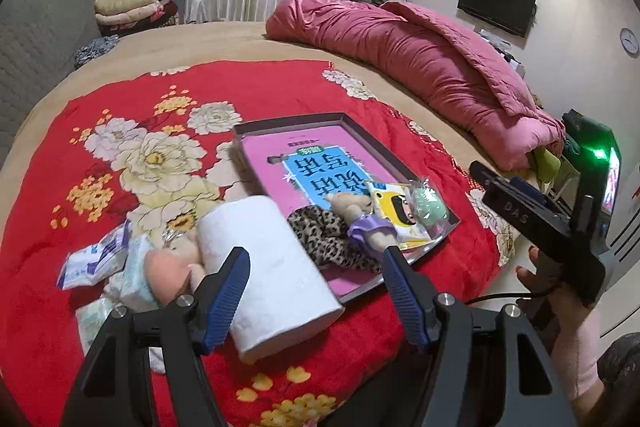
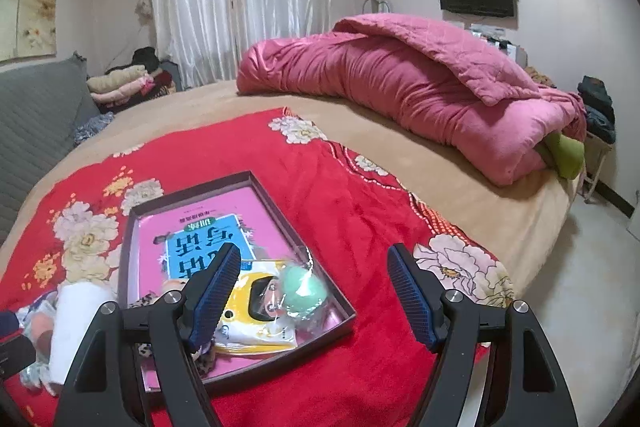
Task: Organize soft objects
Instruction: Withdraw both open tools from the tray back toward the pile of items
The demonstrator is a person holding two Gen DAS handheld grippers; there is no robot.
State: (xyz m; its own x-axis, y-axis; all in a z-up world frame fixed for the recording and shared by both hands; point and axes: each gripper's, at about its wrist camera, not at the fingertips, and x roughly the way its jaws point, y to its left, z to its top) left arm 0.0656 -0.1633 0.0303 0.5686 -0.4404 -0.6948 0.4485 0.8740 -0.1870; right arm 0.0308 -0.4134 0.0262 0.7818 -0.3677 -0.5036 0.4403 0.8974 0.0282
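Observation:
A shallow dark-rimmed tray [image 1: 352,125] with a pink and blue lining lies on the red floral blanket [image 1: 120,99]. In it are a leopard-print scrunchie [image 1: 328,235], a small plush doll in purple [image 1: 362,215], a yellow packet [image 1: 394,211] and a mint green puff [image 1: 428,207]. A white paper roll [image 1: 268,267] lies left of the tray, between the open jaws of my left gripper [image 1: 316,291]. A pink-headed plush [image 1: 168,271] and tissue packs [image 1: 96,259] lie further left. My right gripper [image 2: 312,291] is open and empty above the tray's near right corner [image 2: 348,311].
A rolled pink quilt [image 2: 400,83] lies across the far side of the bed. A grey headboard [image 2: 36,115] is at left with folded clothes [image 2: 120,83] behind. The floor [image 2: 580,287] is to the right of the bed.

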